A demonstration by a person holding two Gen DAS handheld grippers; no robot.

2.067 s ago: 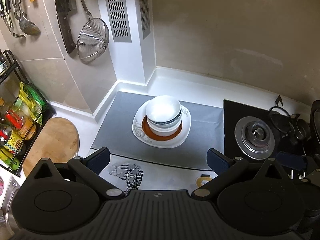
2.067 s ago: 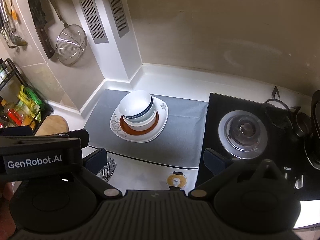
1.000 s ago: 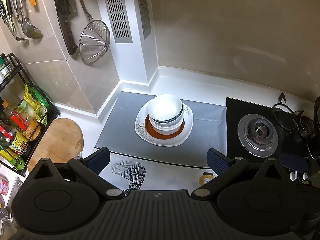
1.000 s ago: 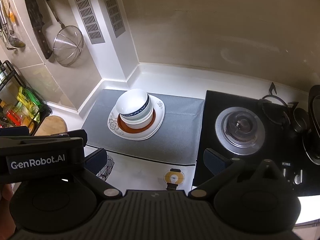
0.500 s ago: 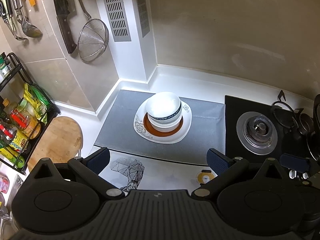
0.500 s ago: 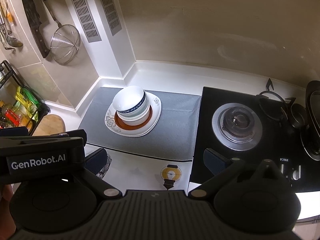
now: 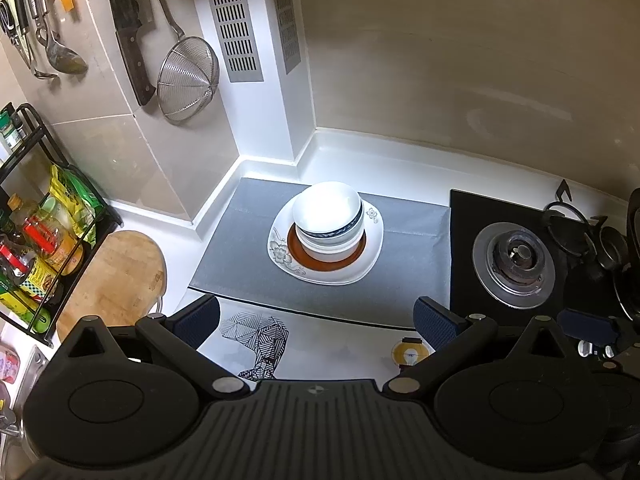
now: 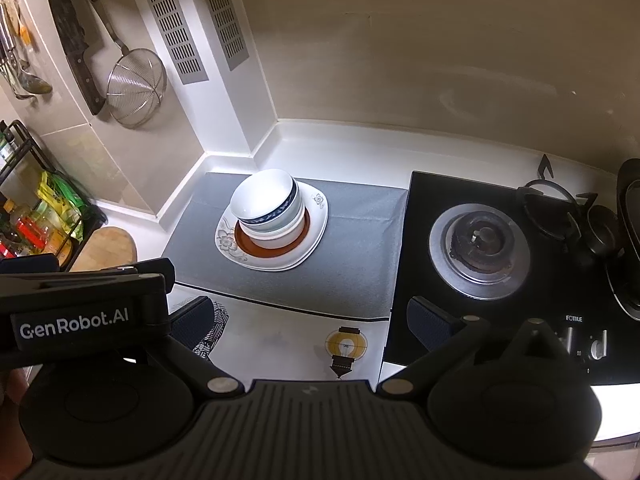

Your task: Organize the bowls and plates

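A stack of white bowls (image 7: 328, 216) (image 8: 266, 208), one with a blue band, sits on a brown-rimmed plate (image 7: 298, 254) (image 8: 244, 245) on top of a white floral plate (image 7: 280, 248) (image 8: 226, 238). The stack stands on a grey mat (image 7: 404, 264) (image 8: 352, 256). My left gripper (image 7: 316, 320) is open and empty, held well above and in front of the stack. My right gripper (image 8: 308, 316) is open and empty, also high and in front, to the right of the stack. The left gripper's body (image 8: 76, 312) shows at the left of the right wrist view.
A gas hob (image 7: 514, 264) (image 8: 480, 246) lies right of the mat, with a dark pan (image 8: 628, 240) at its far right. A round wooden board (image 7: 114, 276) and a black spice rack (image 7: 36, 232) stand left. A cleaver (image 7: 128, 28) and strainer (image 7: 188, 76) hang on the wall.
Both grippers have drifted slightly back and up from the stack; the right view has shifted so the stack sits further left. Both stay open and empty. The dishes have not moved.
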